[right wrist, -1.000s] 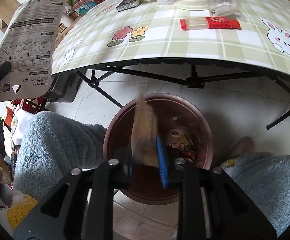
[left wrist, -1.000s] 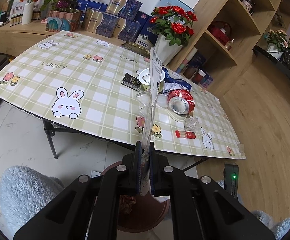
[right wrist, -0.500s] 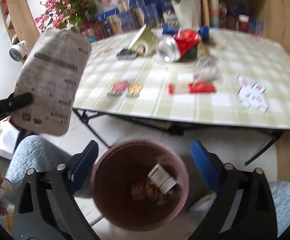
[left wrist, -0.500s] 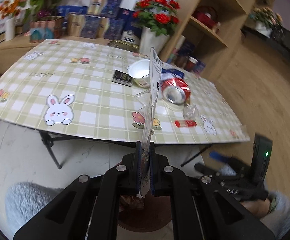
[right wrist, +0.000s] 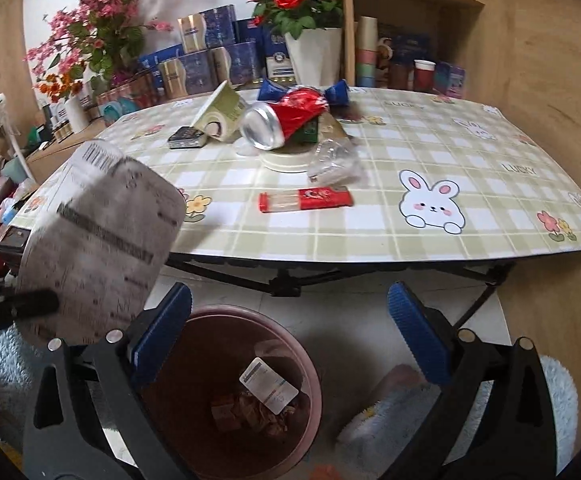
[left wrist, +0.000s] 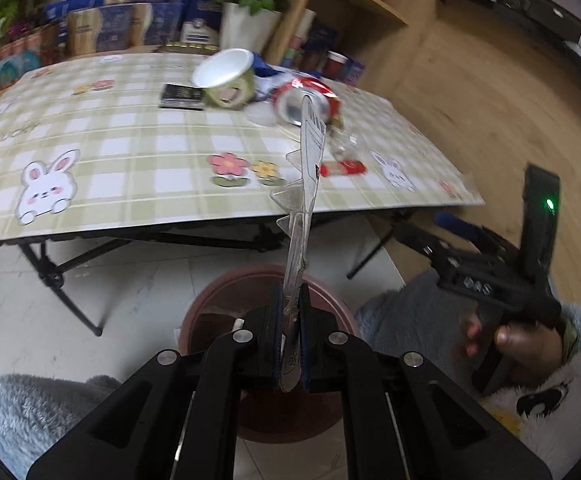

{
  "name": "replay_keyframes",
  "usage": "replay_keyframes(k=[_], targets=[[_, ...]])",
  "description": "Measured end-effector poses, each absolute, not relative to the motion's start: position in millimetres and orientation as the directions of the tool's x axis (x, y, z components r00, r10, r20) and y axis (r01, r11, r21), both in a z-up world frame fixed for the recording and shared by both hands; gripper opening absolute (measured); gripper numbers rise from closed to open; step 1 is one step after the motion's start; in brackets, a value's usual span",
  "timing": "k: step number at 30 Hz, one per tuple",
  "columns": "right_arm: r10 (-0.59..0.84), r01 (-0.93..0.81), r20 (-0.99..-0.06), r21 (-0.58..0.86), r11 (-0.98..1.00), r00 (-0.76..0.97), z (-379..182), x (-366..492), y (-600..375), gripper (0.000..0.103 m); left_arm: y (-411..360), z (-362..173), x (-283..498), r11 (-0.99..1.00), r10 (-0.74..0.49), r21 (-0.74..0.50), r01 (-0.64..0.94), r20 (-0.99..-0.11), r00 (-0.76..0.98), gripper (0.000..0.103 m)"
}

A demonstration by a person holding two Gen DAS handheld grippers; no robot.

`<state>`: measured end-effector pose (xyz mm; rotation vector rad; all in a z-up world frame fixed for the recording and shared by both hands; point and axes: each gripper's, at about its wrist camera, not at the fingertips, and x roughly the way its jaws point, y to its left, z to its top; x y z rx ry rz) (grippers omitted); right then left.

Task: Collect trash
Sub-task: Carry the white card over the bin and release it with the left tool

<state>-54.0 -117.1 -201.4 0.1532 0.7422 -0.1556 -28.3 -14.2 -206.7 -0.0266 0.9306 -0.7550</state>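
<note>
Blister pack over the bin

Left gripper [left wrist: 290, 320] pinches the blister pack [left wrist: 304, 200] edge-on above the brown bin [right wrist: 230, 392], lower centre; right gripper [right wrist: 290, 336] gapes wide, empty.

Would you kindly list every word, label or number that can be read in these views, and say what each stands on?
"LUCKY": printed on the checked tablecloth, near the right rabbit.
Blister card held in the left gripper: barcode and printed lines, too blurred to read.
White label in the bin: too small to read.
Red packet, red can and blue boxes: lettering unreadable.
</note>
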Motion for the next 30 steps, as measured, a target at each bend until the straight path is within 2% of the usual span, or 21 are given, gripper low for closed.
replay_keyframes(k=[11, 22, 23, 24, 26, 28, 30], targets=[[-0.130, 0.265, -0.687, 0.093, 0.960, 0.714, -205.0, -59.3, -128.5, 0.097, -47.1, -242.2, -27.5, 0.676, -0.582, -0.345, 0.651, -0.792, 0.184, 0.008], [-0.137, 0.289, -0.697, 0.105, 0.951, 0.704, -207.2, -59.2, -134.0, 0.097, -53.4, -254.4, -25.6, 0.668, -0.559, -0.348, 0.658, -0.818, 0.134, 0.009], [-0.137, 0.290, -0.697, 0.105, 0.951, 0.704, -207.2, -59.2, -134.6, 0.097, -53.0, -254.8, -24.8, 0.672, -0.557, -0.346, 0.655, -0.819, 0.138, 0.017], [-0.136, 0.290, -0.699, 0.106, 0.951, 0.702, -207.7, -59.0, -134.7, 0.097, -52.0, -255.4, -23.5, 0.676, -0.558, -0.348, 0.649, -0.818, 0.142, 0.032], [-0.134, 0.290, -0.703, 0.106, 0.951, 0.698, -208.7, -58.6, -134.4, 0.097, -50.4, -254.7, -22.3, 0.682, -0.563, -0.352, 0.642, -0.812, 0.154, 0.046], [-0.132, 0.288, -0.704, 0.107, 0.952, 0.698, -208.9, -58.2, -134.5, 0.097, -48.8, -253.1, -20.2, 0.699, -0.557, -0.341, 0.629, -0.810, 0.180, 0.049], [-0.131, 0.287, -0.704, 0.108, 0.952, 0.698, -209.1, -58.3, -134.5, 0.097, -45.3, -252.4, -17.4, 0.729, -0.538, -0.320, 0.605, -0.814, 0.218, 0.061]])
